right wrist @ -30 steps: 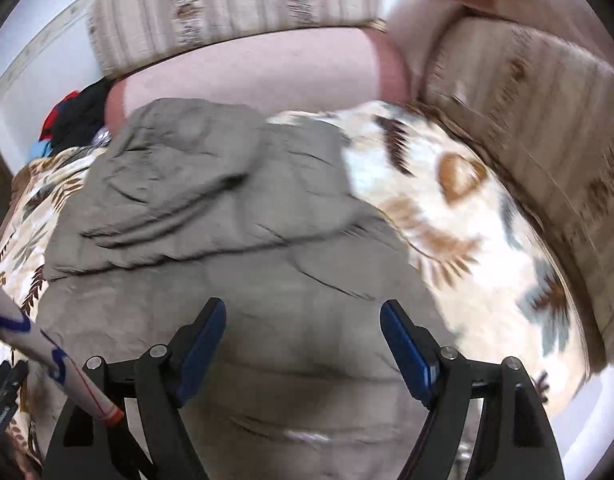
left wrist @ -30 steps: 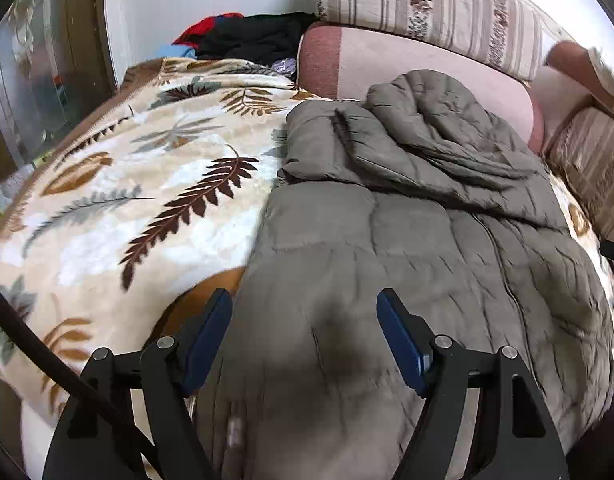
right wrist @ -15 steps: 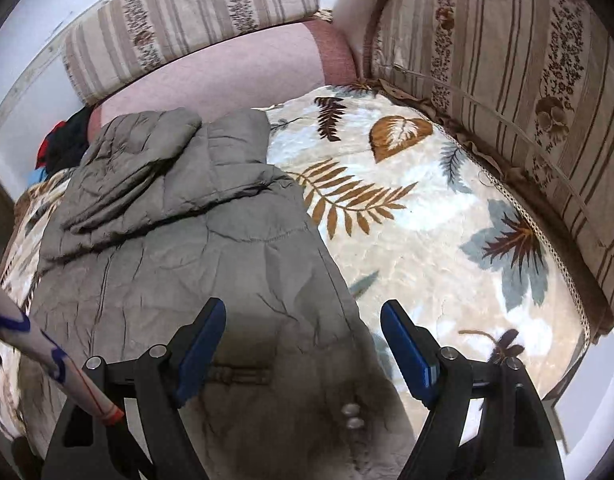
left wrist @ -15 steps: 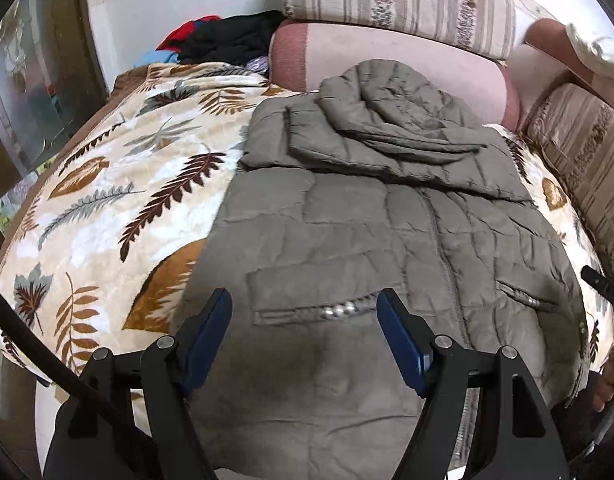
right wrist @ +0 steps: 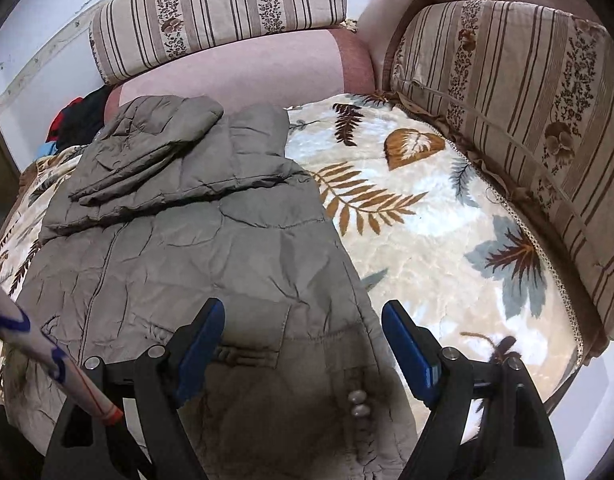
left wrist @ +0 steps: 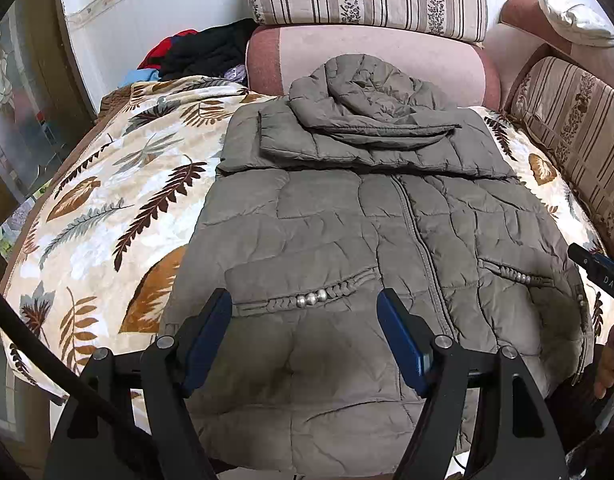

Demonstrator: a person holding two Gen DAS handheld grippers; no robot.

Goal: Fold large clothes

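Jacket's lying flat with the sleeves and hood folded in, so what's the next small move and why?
Probably lower both open grippers, left gripper and right gripper, onto the jacket's near hem, since neither holds fabric and the lower half is still unfolded.

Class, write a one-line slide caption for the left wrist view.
Open left gripper hovers above a grey hooded puffer jacket, spread front-up on a leaf-patterned blanket.

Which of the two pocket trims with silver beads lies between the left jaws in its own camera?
The trim left of the zipper; the other trim lies right of it.
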